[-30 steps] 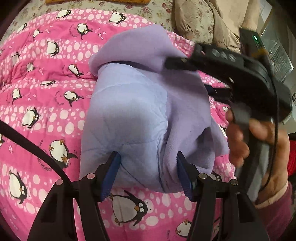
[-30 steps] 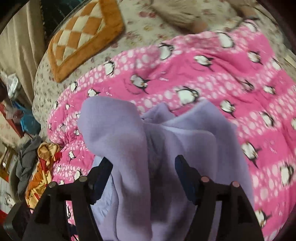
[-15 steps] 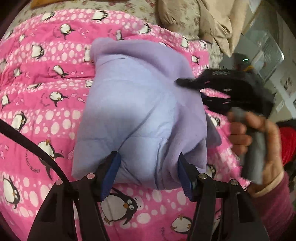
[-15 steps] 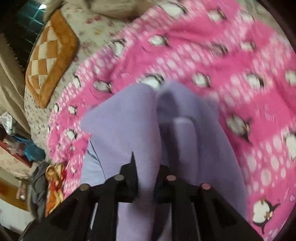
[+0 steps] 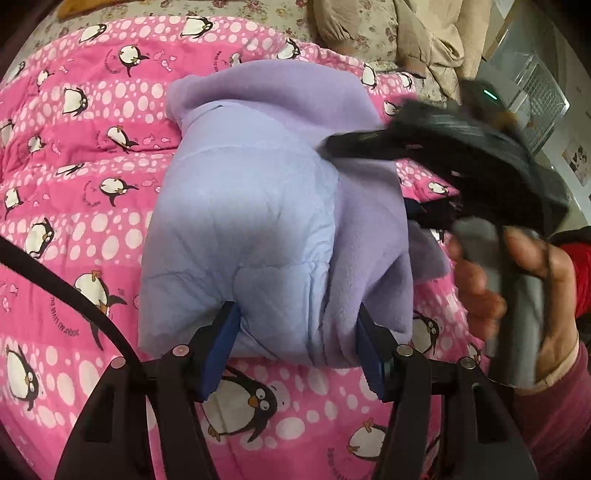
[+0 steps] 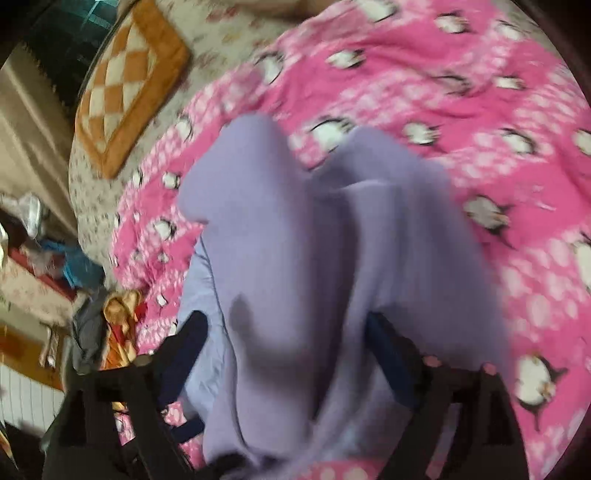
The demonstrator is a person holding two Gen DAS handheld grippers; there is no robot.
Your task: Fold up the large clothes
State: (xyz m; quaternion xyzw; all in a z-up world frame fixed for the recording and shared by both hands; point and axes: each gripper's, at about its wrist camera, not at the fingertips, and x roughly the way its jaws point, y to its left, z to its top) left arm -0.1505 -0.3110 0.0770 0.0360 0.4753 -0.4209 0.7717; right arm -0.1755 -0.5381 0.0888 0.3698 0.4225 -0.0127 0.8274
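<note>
A lilac fleece garment with a paler quilted lining (image 5: 266, 221) lies bundled on a pink penguin-print quilt (image 5: 81, 155). My left gripper (image 5: 295, 328) is open, its blue pads on either side of the bundle's near edge. My right gripper (image 6: 288, 343) is open, with folds of the garment (image 6: 295, 258) between its spread fingers. In the left wrist view the right gripper (image 5: 373, 147) reaches onto the bundle's right side, held by a hand (image 5: 517, 295). The right wrist view is blurred.
A floral sheet (image 5: 369, 33) with a beige garment (image 5: 424, 40) lies beyond the quilt. An orange checked cushion (image 6: 125, 85) lies at the far left. Clutter and clothes (image 6: 110, 314) lie on the floor left of the bed. A wire basket (image 5: 535, 92) stands at the right.
My right gripper shut on a fold half a second ago and has opened wide again. The bundle has shifted slightly. My left gripper stayed open at the near edge.
</note>
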